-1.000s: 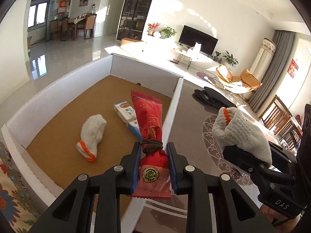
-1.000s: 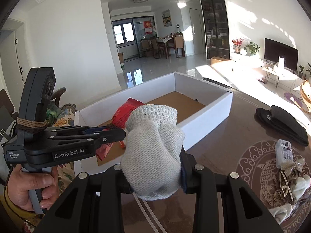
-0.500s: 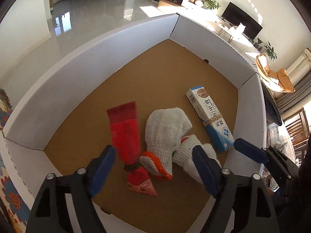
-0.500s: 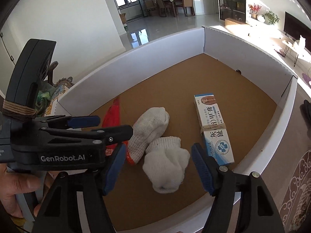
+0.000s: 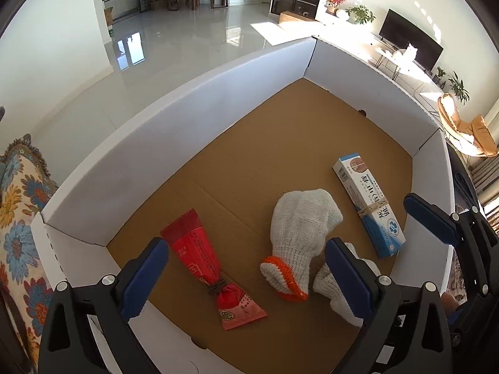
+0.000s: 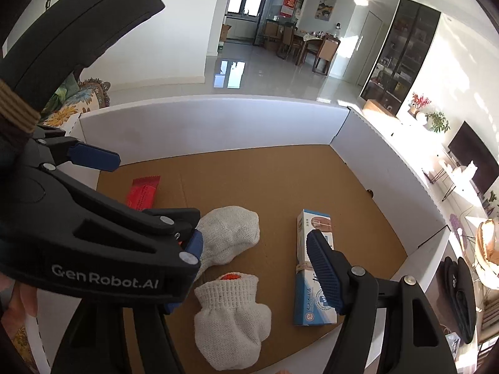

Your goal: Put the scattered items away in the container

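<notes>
left tool: jaws opening, empty | right tool: spread, empty | white-walled cardboard box: red tied snack packet flat on floor, long axis diagonal, knotted end nearest left tool; two white knit gloves, blue-white carton beside

My left tongs opening, nothing between pads, over the white box. Red packet at 7 o'clock, two knit gloves centre, blue-white carton at 3 o'clock.
</notes>
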Available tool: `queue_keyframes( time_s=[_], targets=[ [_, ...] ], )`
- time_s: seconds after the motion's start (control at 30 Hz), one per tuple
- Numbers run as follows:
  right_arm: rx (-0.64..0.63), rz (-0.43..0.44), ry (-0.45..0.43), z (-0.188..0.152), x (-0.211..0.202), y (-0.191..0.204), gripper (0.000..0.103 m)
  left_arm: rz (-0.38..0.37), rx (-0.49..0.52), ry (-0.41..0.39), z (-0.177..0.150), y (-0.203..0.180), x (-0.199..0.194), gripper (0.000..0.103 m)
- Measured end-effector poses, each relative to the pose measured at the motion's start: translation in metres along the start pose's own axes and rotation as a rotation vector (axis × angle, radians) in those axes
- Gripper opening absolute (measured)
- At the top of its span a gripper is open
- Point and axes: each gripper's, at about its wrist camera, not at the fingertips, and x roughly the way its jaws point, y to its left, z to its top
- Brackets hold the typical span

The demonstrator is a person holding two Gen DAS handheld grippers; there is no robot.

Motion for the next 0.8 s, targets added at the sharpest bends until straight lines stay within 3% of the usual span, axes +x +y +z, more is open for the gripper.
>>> queue_keyframes(
  time_s=[0.1,0.27,0.4,0.5,0.6,0.67,0.73,0.8],
  targets=[
    [0.048,-0.002,-0.033,-0.004,-0.002,0.004,0.07,-0.037,-0.035,0.012,0.0,0.012,0.002,0.102],
    [0.127,0.014,-0.086,-0.013,-0.015,-0.004,0.07,-0.063,-0.032,-0.044,-0.002,0.011,-0.007,0.102],
    [0.213,-0.017,-0.194,-0.037,-0.054,-0.029,0.07,-0.067,-0.023,-0.104,-0.018,0.001,-0.02,0.102],
    [0.296,-0.039,-0.204,-0.067,-0.087,-0.064,0.07,-0.101,0.009,-0.128,-0.031,-0.02,-0.038,0.102],
    [0.395,-0.1,-0.246,-0.114,-0.131,-0.103,0.07,-0.136,0.085,-0.213,-0.047,-0.056,-0.076,0.102],
    [0.488,-0.117,-0.262,-0.162,-0.161,-0.127,0.07,-0.179,0.159,-0.271,-0.062,-0.088,-0.105,0.102],
    [0.568,-0.155,-0.206,-0.218,-0.18,-0.149,0.07,-0.227,0.236,-0.303,-0.08,-0.125,-0.126,0.102],
    [0.64,-0.245,-0.162,-0.275,-0.201,-0.166,0.07,-0.29,0.32,-0.277,-0.101,-0.167,-0.134,0.103]
  ],
)
